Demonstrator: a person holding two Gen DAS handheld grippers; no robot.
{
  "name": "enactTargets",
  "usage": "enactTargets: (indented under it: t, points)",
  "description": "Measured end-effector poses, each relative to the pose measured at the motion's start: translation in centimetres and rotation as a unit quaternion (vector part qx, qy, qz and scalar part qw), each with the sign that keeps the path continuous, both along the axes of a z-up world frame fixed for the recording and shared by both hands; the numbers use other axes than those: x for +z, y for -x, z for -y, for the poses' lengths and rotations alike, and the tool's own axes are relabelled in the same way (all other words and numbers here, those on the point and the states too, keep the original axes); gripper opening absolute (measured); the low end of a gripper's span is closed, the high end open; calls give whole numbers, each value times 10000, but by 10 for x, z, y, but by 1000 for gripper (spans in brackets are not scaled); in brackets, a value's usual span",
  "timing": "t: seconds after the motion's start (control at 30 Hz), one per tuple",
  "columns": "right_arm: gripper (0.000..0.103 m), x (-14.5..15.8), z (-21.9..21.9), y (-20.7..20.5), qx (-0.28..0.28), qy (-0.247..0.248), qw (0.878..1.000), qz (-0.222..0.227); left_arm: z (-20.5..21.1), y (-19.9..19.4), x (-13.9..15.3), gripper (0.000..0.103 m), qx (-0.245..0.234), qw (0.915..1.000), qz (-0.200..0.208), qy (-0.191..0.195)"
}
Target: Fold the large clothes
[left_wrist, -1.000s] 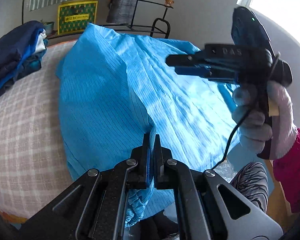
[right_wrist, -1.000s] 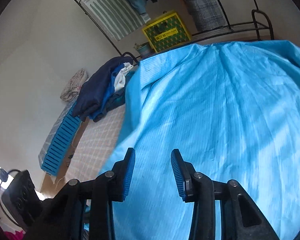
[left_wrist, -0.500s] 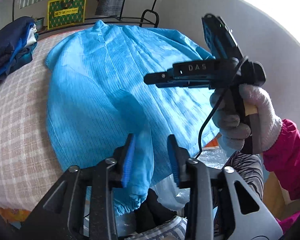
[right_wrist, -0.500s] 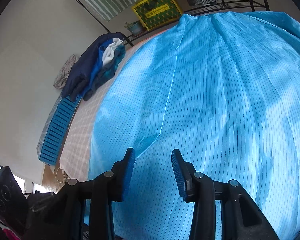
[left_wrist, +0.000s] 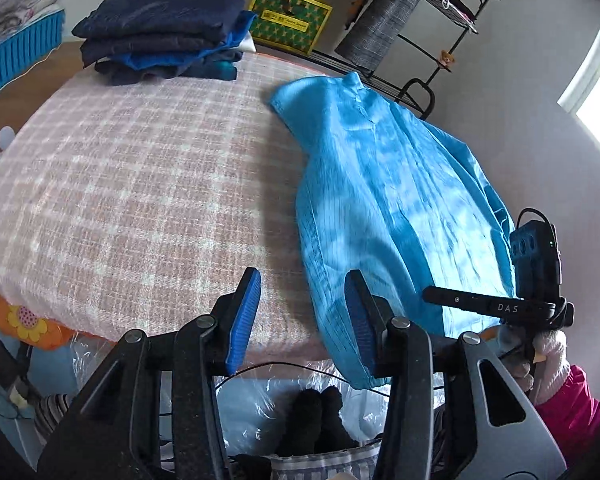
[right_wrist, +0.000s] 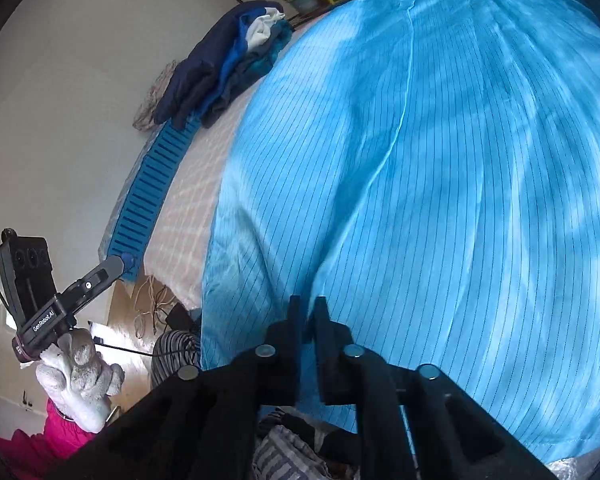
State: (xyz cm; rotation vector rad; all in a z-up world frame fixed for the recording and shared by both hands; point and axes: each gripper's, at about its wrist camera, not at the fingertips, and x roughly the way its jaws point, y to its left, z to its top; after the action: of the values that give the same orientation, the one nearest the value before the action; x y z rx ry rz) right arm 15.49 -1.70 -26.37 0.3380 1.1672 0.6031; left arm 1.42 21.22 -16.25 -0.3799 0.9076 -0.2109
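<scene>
**Blue garment on a checked bed, right tongs pinching its hem**

A bed (left_wrist: 140,184) fills the room's middle, covered by a pink-and-white checked blanket. Its near edge drops to clear plastic sheeting (left_wrist: 260,400) and a flowered orange cloth (left_wrist: 24,320) at the left corner. The blue garment (left_wrist: 388,208) lies flat along the bed's right side, collar toward the far end, one cuffed sleeve hanging over the near edge. Thin dark pinstripes run along its length.

At the far left corner of the bed sits a stack (left_wrist: 160,36) of folded dark and blue clothes. Behind it a yellow-green box (left_wrist: 290,20) leans against the pale wall, beside a black wire rack (left_wrist: 440,20) with a grey checked cloth draped on it. A blue slatted panel (right_wrist: 148,196) stands along the bed's far side, cables lie on the wooden floor below it, and bright daylight comes from a window (left_wrist: 596,92) at the right.

The left gripper (left_wrist: 304,320) hovers over the near edge of the bed, its blue pads parted and widening, nothing between them; the sleeve hangs just behind its right finger. The right gripper (right_wrist: 309,320) is closed tight on a fold of the garment near its near hem, the fabric puckering up between the fingers. Each gripper is held by a white-gloved hand (right_wrist: 80,380) with a pink sleeve.
</scene>
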Motion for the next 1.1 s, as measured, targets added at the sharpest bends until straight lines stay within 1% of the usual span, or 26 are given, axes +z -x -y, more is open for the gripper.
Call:
enactTargets:
  t: [0.1, 0.13, 0.2, 0.23, 0.27, 0.3, 0.33, 0.37, 0.4, 0.43, 0.47, 0.5, 0.53, 0.57, 0.63, 0.7, 0.73, 0.77, 0.83, 0.9, 0.93, 0.97, 1.0, 1.03, 1.07, 1.1]
  points:
    - [0, 19, 14, 4, -273, 19, 9992, 275, -1, 0, -6, 45, 12, 10000, -20, 31]
    - [0, 25, 24, 5, -423, 101, 9984, 373, 0, 1, -8, 45, -15, 10000, -35, 55]
    - [0, 34, 44, 5, -744, 440, 9949, 523, 7, -2, -13, 45, -83, 9999, -87, 91]
    - [0, 36, 54, 6, -878, 554, 9932, 537, 13, -4, -17, 45, -122, 9998, -116, 95]
    - [0, 37, 61, 7, -953, 548, 9927, 499, 17, -5, -20, 45, -165, 9997, -155, 121]
    - [0, 36, 67, 6, -978, 467, 9931, 451, 22, -7, -24, 45, -223, 9994, -197, 167]
    - [3, 34, 70, 7, -981, 410, 9936, 389, 26, -8, -27, 45, -277, 9991, -244, 214]
    - [8, 32, 69, 7, -1001, 507, 9931, 330, 31, -10, -32, 45, -329, 9987, -313, 248]
    - [14, 31, 67, 8, -1022, 781, 9912, 323, 35, -12, -36, 45, -381, 9982, -371, 269]
    - [37, 32, 63, 10, -1033, 1119, 9875, 417, 39, -13, -39, 45, -402, 9980, -417, 258]
    - [41, 36, 62, 16, -1074, 1453, 9816, 616, 42, -15, -44, 45, -395, 9979, -466, 222]
    - [41, 41, 59, 21, -1052, 1688, 9764, 840, 44, -18, -48, 45, -385, 9978, -508, 179]
    - [41, 46, 54, 28, -968, 1766, 9741, 1024, 47, -20, -52, 45, -350, 9978, -560, 103]
    - [41, 52, 52, 36, -856, 1694, 9749, 1166, 48, -23, -56, 45, -320, 9975, -624, 78]
    - [41, 60, 37, 47, -506, 1382, 9799, 1348, 50, -31, -63, 45, -285, 9972, -674, 143]
    - [44, 61, 17, 56, -91, 1211, 9829, 1387, 49, -41, -68, 43, -193, 9974, -686, 138]
    - [49, 59, 6, 60, 117, 1171, 9838, 1354, 48, -48, -69, 40, -165, 9975, -673, 130]
    - [54, 55, -4, 62, 296, 1182, 9838, 1318, 48, -54, -70, 40, -122, 9976, -678, 83]
    - [56, 43, -24, 64, 550, 1316, 9814, 1283, 46, -67, -72, 40, -100, 9977, -668, 67]
    - [56, 30, -37, 66, 704, 1604, 9760, 1295, 47, -82, -72, 40, -126, 9979, -633, 5]
    - [56, 24, -42, 65, 729, 1769, 9731, 1279, 47, -89, -72, 34, -137, 9979, -629, -41]
    - [56, 18, -46, 64, 748, 1906, 9709, 1242, 47, -96, -73, 23, -136, 9978, -634, -114]
    - [54, 13, -51, 63, 780, 2029, 9687, 1199, 48, -102, -74, 16, -169, 9977, -628, -167]
    - [41, 9, -54, 61, 811, 2145, 9665, 1151, 50, -108, -75, 4, -244, 9975, -633, -185]
    - [30, 5, -55, 58, 839, 2220, 9654, 1080, 52, -114, -77, 2, -303, 9975, -620, -160]
    - [16, 2, -53, 53, 853, 2219, 9661, 1005, 53, -118, -77, 0, -334, 9977, -562, -156]
